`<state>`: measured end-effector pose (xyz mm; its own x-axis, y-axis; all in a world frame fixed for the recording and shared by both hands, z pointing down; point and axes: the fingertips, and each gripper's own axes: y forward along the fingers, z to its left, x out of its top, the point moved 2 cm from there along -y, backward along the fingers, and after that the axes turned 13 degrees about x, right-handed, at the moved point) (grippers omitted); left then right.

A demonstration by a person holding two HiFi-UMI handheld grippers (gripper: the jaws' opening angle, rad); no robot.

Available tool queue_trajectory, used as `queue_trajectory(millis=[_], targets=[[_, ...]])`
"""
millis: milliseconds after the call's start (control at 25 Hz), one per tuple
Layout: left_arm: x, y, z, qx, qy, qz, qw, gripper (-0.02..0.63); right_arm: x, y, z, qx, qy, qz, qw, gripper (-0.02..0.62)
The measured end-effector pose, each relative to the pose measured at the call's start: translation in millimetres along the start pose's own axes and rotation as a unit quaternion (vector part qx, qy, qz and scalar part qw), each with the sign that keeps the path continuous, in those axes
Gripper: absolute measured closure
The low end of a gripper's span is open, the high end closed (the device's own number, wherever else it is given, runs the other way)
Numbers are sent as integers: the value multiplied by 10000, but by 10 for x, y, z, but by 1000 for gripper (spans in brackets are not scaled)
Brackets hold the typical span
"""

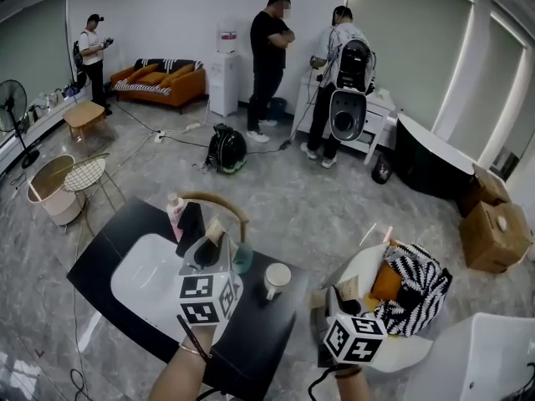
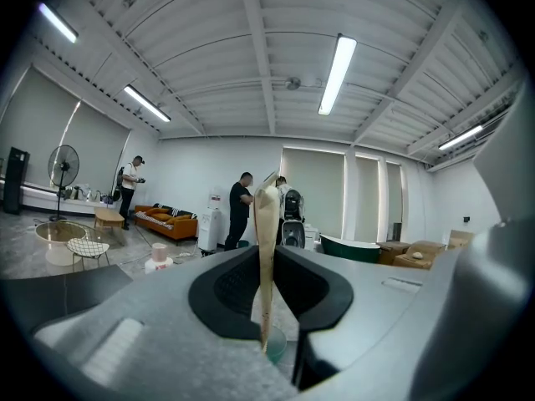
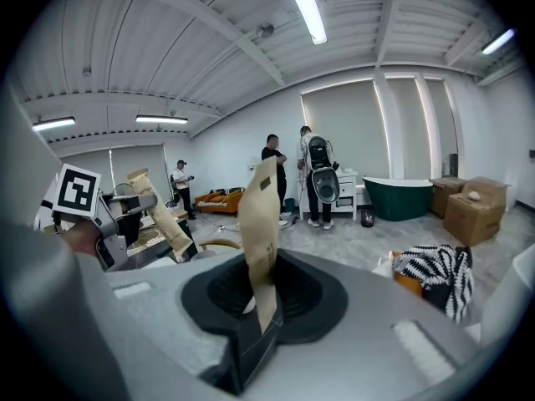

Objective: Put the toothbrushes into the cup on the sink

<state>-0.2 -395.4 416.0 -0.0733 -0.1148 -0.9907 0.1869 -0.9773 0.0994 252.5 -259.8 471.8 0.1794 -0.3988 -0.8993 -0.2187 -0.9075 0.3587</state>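
A black counter (image 1: 266, 334) holds a white sink basin (image 1: 144, 284), a white cup (image 1: 277, 279) and a teal cup (image 1: 242, 259). My left gripper (image 1: 209, 253) hovers over the basin's right rim, just left of the teal cup. It is shut on a toothbrush in a tan paper wrapper (image 2: 266, 249) that stands upright between the jaws. My right gripper (image 1: 343, 297) is off the counter's right end, shut on a second paper-wrapped toothbrush (image 3: 260, 239). The right gripper view also shows the left gripper (image 3: 125, 215) with its wrapper (image 3: 164, 214).
A pink-capped bottle (image 1: 175, 210) stands at the basin's far edge, with a wooden chair back (image 1: 219, 200) behind it. A white chair with a striped bag (image 1: 415, 295) is to the right. Several people stand far back; cardboard boxes (image 1: 493, 228) sit at the right.
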Motion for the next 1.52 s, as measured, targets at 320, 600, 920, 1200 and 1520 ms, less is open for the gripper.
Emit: queue_trajectory(millis=[320,600,920,1200,1520], targets=[[-105,178,-89,-116,-62,29,9999,557,-38,-25,-113,-166,76,-7,9998,540],[-219,303,-106,-128,-32,100,9999,557,-81,-62,-197,-292,150,29,9995,540],[-408,431,-166,-225,10,274,9994,557,-97,-53,-277,-399,185,48,9990,540],[-557,494,-216,-267,59,426,9987,557,-144,-65,-362,-492,243,60,9985,540],[-724,532,-237,-255,180,656,9974,557,-169,-67,-412,-518,309,64,9982,540]])
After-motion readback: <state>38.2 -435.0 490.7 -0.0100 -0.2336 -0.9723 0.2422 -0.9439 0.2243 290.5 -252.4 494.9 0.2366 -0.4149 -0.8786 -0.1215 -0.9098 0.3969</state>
